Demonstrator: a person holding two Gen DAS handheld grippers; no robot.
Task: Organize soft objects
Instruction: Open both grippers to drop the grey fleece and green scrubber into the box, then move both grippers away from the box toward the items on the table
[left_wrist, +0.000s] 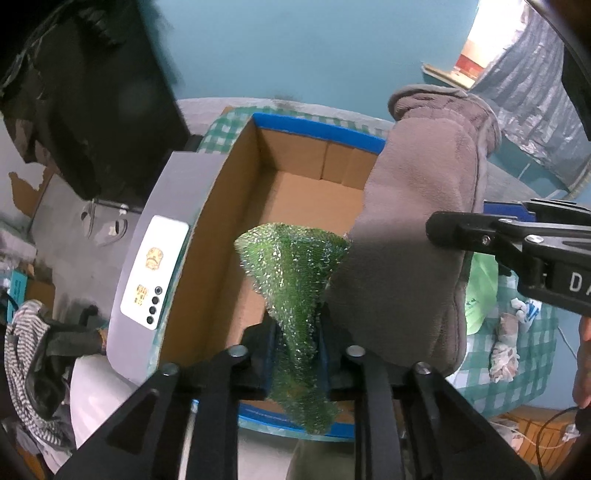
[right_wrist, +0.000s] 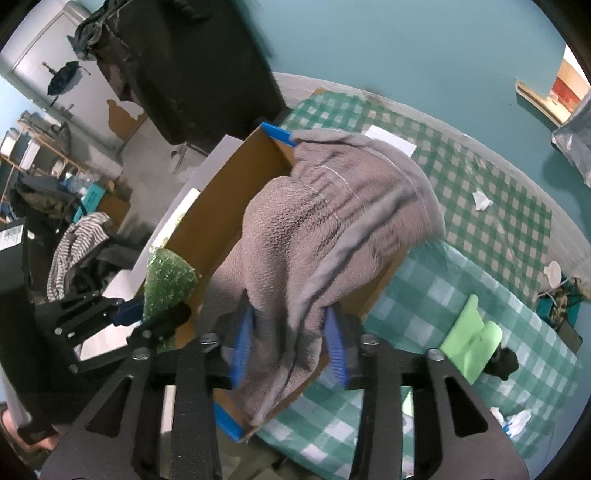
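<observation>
Cardboard box (left_wrist: 295, 192) on the checked bench (right_wrist: 480, 206): visible floor bare. Left gripper (left_wrist: 297, 354) clamps the green mesh scrubber (left_wrist: 295, 273) above it, fanning forward. Right gripper (right_wrist: 290, 343) clamps the grey mitt (right_wrist: 332, 206), lengthwise over the box's right wall.

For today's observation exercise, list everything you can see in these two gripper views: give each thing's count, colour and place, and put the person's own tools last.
Cardboard box: one, brown with blue rim, on the table, nothing lying inside.
Scrubber: one, glittery green mesh, held over the box.
Fleece cloth: one, grey-brown, held above the box's right side.
Tablecloth: one, green-and-white check, covering the table.
Folded cloth: one, light green, on the tablecloth right of the box.
Striped garment: one, grey-and-white, heaped left of the table.
Left gripper: black, blue pads, shut on the scrubber.
Right gripper: black, blue pads, shut on the fleece cloth.
</observation>
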